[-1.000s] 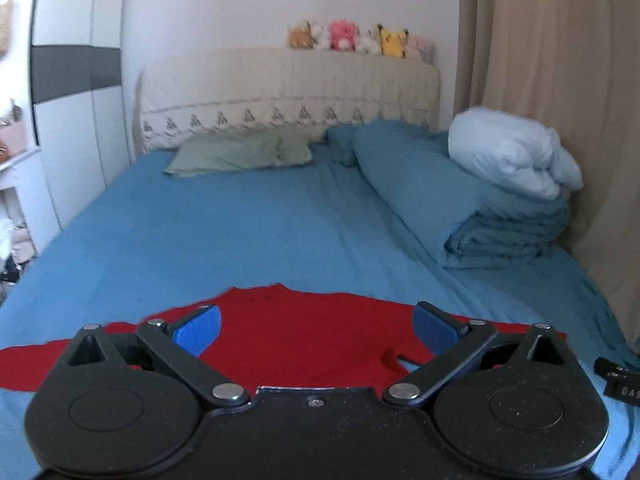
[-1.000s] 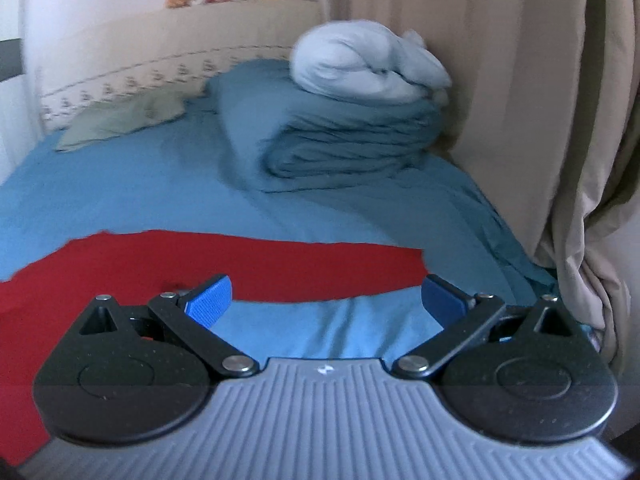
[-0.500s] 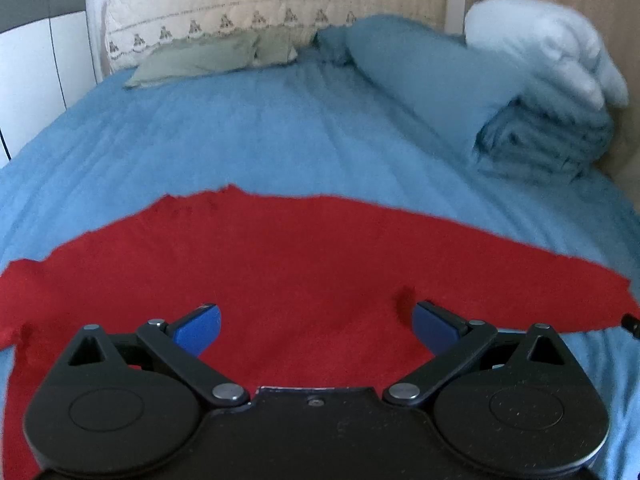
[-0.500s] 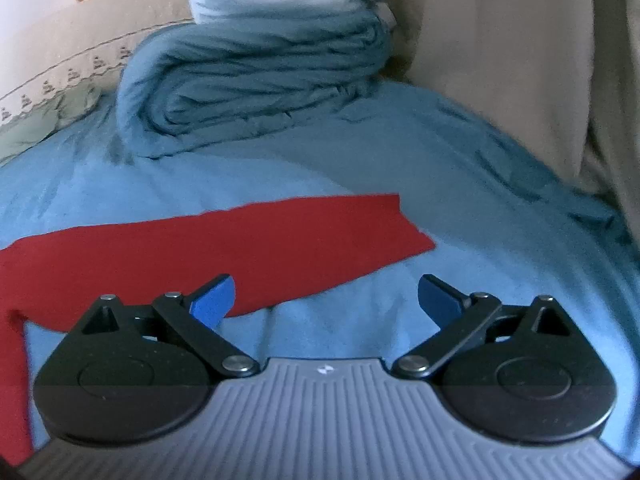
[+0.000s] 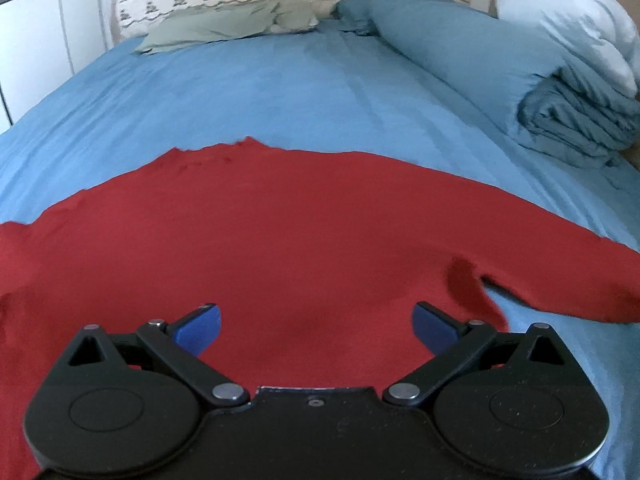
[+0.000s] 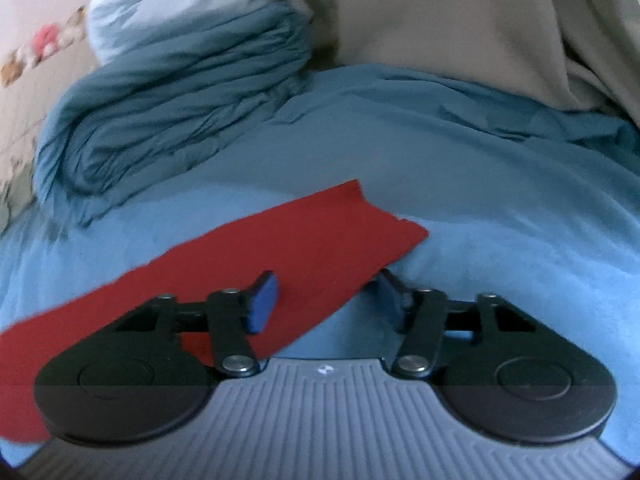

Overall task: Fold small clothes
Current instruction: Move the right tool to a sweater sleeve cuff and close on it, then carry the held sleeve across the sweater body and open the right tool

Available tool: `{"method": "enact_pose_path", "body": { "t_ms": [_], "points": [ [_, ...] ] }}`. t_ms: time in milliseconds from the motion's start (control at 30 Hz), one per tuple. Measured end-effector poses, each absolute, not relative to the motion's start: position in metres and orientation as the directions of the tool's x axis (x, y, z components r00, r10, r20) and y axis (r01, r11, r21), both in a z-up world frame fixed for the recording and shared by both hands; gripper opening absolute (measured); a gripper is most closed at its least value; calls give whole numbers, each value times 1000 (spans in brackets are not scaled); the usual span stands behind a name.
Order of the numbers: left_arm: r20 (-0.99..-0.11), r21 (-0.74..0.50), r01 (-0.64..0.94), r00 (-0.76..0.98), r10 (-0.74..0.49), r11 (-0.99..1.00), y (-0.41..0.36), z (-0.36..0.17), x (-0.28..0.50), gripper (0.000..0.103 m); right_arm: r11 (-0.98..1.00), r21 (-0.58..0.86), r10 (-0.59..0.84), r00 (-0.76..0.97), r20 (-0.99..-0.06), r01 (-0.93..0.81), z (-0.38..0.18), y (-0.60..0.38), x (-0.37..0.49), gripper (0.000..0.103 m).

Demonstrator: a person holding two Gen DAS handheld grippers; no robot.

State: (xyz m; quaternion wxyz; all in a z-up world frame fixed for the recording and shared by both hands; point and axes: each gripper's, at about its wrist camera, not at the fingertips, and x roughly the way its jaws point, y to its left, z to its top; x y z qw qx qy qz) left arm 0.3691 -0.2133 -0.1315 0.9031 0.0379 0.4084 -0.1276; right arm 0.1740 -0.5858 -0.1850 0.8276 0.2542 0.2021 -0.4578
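- Your left gripper (image 5: 316, 326) hovers over the body of the flat red knit garment (image 5: 280, 240) spread on the blue bedsheet (image 5: 260, 92), jaws wide apart and empty; it is lower than a second ago
- Your right gripper (image 6: 326, 296) straddles the garment's sleeve end (image 6: 340, 232), jaws part-closed with nothing pinched; earlier they gaped wider, short of the cloth
- You are at the grasp step: next, pinch the sleeve edge and carry it inward
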Motion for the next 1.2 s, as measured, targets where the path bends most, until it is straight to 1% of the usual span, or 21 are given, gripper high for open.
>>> {"method": "enact_pose_path", "body": {
  "t_ms": [33, 67, 100, 133, 200, 300, 500, 700, 833, 900, 967, 1067, 1200],
  "points": [
    [-749, -37, 254, 633, -196, 966, -210, -132, 371, 103, 442, 233, -660, 490, -569, 866, -185, -588, 174, 41],
    [-750, -37, 247, 633, -190, 968, -206, -131, 373, 103, 441, 232, -659, 488, -572, 867, -184, -589, 175, 36],
    [-750, -36, 239, 635, -184, 970, -201, -130, 374, 103, 447, 235, -654, 494, -573, 863, -183, -590, 177, 26],
    [-750, -34, 231, 637, -178, 972, -196, -129, 375, 103, 456, 237, -648, 502, -573, 858, -182, -590, 178, 21],
    [-748, -33, 213, 643, -166, 976, -183, -124, 376, 102, 469, 249, -635, 520, -572, 847, -175, -588, 180, 21],
    [-738, -49, 180, 656, -157, 983, -162, -114, 378, 102, 507, 282, -615, 571, -544, 815, -153, -578, 187, 20],
    [-699, -95, 105, 701, -141, 990, -115, -85, 377, 102, 668, 324, -526, 734, -430, 669, -79, -525, 231, 20],
    [-672, -90, 37, 735, -88, 995, -62, -63, 373, 103, 822, 382, -323, 898, -299, 423, -10, -427, 297, 20],
    [-667, -86, -23, 744, -40, 996, -19, -60, 371, 103, 891, 387, -141, 956, -258, 236, 1, -338, 346, 20],
    [-669, -73, -52, 743, -10, 996, 1, -61, 368, 103, 910, 389, -39, 964, -263, 143, -7, -287, 369, 20],
    [-676, -60, -77, 737, 16, 995, 22, -65, 368, 103, 930, 362, 40, 959, -282, 68, -23, -238, 386, 20],
    [-696, -56, -94, 718, 29, 994, 43, -75, 371, 103, 951, 309, 128, 923, -363, -11, -63, -168, 410, 20],
    [-711, -52, -100, 703, 34, 994, 62, -87, 372, 103, 976, 209, 160, 852, -499, -61, -130, -107, 420, 20]
  ]
}}
